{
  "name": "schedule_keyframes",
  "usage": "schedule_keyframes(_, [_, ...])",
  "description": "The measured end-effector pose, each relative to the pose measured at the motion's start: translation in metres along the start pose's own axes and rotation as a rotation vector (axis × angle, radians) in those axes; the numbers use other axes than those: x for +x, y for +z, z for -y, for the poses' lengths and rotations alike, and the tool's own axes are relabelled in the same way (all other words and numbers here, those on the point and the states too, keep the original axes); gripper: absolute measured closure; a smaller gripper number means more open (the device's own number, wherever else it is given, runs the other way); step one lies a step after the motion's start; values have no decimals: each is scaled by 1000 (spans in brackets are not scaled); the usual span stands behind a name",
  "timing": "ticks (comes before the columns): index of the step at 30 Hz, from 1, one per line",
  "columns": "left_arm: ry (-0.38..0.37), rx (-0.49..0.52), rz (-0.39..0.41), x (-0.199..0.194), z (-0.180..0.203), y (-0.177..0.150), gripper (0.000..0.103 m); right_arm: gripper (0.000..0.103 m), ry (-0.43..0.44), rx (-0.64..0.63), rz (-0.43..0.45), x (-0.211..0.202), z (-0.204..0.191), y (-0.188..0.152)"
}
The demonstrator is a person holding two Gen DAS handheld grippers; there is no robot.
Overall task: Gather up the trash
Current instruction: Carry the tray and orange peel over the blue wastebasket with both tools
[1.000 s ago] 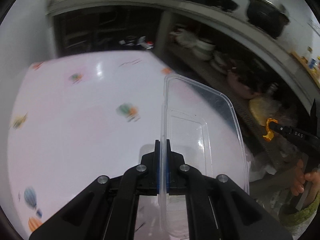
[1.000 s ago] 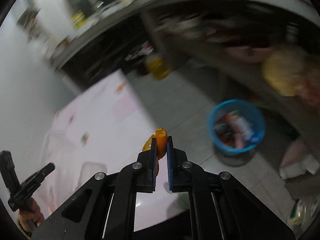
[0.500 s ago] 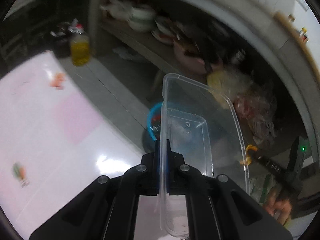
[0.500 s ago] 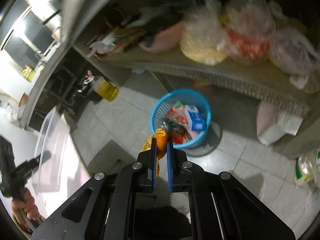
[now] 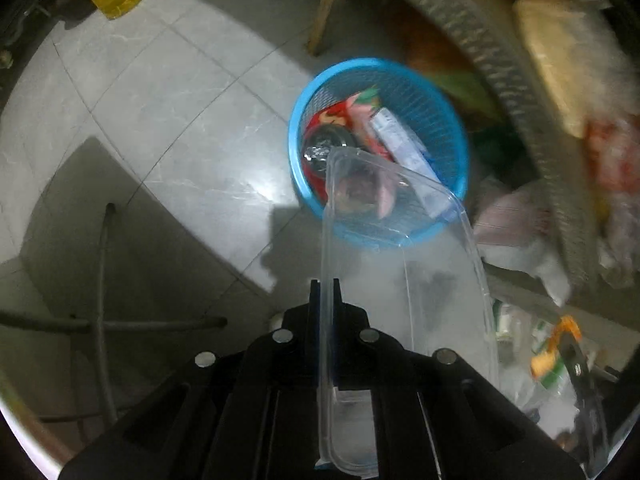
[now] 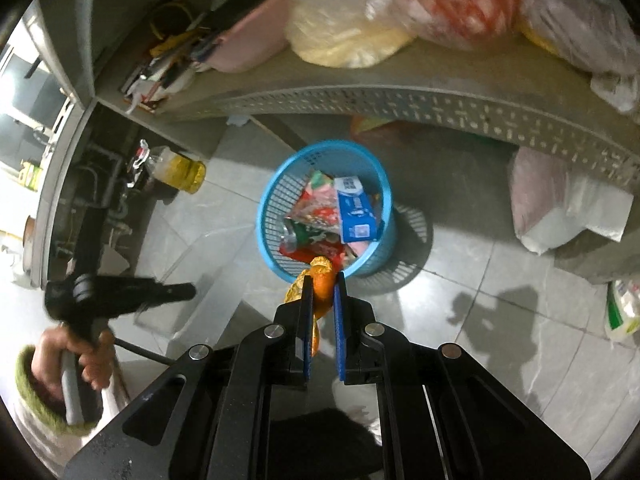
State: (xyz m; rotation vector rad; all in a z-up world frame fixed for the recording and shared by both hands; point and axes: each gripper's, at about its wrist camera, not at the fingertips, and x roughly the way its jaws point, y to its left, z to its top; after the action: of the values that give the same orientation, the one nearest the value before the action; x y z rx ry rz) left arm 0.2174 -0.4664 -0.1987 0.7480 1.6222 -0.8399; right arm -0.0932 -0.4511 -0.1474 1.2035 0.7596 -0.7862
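My left gripper (image 5: pixel 325 285) is shut on the rim of a clear plastic container (image 5: pixel 420 280), which hangs over the near edge of a blue mesh trash basket (image 5: pixel 452 136) on the tiled floor. The basket holds wrappers and a blue-white box. My right gripper (image 6: pixel 323 280) is shut on an orange peel (image 6: pixel 322 280), just above the near rim of the same basket (image 6: pixel 276 196). In the right wrist view the left gripper (image 6: pixel 120 292) shows at the left, held by a hand (image 6: pixel 84 356). In the left wrist view the orange peel (image 5: pixel 554 350) shows at the right edge.
A perforated grey shelf (image 6: pixel 400 98) with plastic bags (image 6: pixel 440 8) and a pink tub runs behind the basket. A bottle of yellow oil (image 6: pixel 180 168) stands on the floor to the left. A pink-white sack (image 6: pixel 560 208) lies right of the basket. A dark stool frame (image 5: pixel 100 320) stands at the left.
Both grippers swung away from the white table and tipped down toward the floor. The blue basket now lies right below the clear container and the orange peel.
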Motion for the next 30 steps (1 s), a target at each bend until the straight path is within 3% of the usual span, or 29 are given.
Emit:
schedule_keyframes(3, [55,18,-57,25,11,22,99,95,5,23,-16,7,10,0])
schedule_keyframes(4, [70,37,-108,38,17,29,99,95,1,26,-19,8,13,0])
schedule_keyframes(6, [90,72,-197,57,20,32,99,95,-7,35,-22,9,19,0])
schedule_keyframes(9, [146,111,-255,80,22,35,99,95,-11,48,-27,12,27,1])
schedule_keyframes(21, [124,90,-375,123,32,65,99,95,-26,83,-77,28,46,-8])
schedule_keyframes(30, [56,8,-384,135,28,85,98,95,-29,66,-102,35,41,-9])
